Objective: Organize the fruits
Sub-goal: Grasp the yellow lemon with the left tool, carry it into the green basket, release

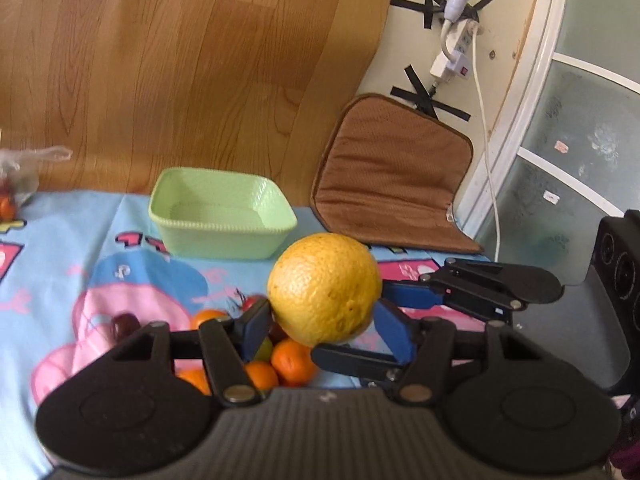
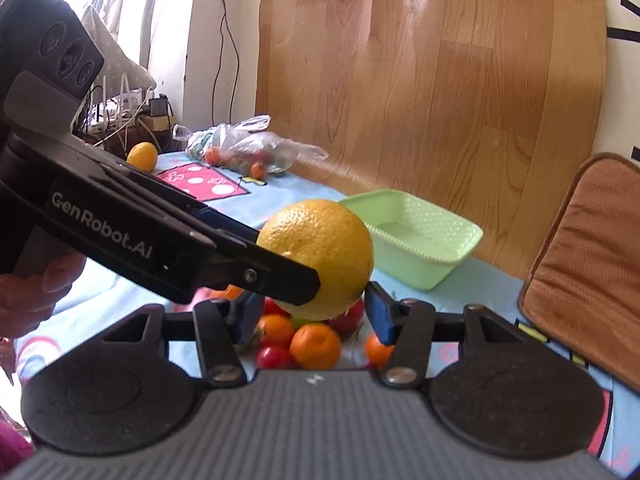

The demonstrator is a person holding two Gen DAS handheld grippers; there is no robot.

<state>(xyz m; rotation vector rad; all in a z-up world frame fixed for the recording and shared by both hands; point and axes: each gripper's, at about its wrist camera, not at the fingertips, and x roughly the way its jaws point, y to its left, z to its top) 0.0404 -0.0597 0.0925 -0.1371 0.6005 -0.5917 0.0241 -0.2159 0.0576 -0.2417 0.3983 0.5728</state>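
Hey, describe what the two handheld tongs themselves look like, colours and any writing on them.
Both are matte black plastic. The left tongs have blue finger pads, silver pivot screws, two round discs and a ribbed grey base. The right tongs are built the same. The left tool's side reads "GenRobot.AI" in white, with a three-lens camera block on top. A bare hand holds it.

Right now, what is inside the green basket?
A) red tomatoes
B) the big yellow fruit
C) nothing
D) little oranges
C. The green basket shows only its bare bottom in both views, while the big yellow fruit is held between the left gripper's fingers in front of the basket, and the little oranges lie on the cloth below.
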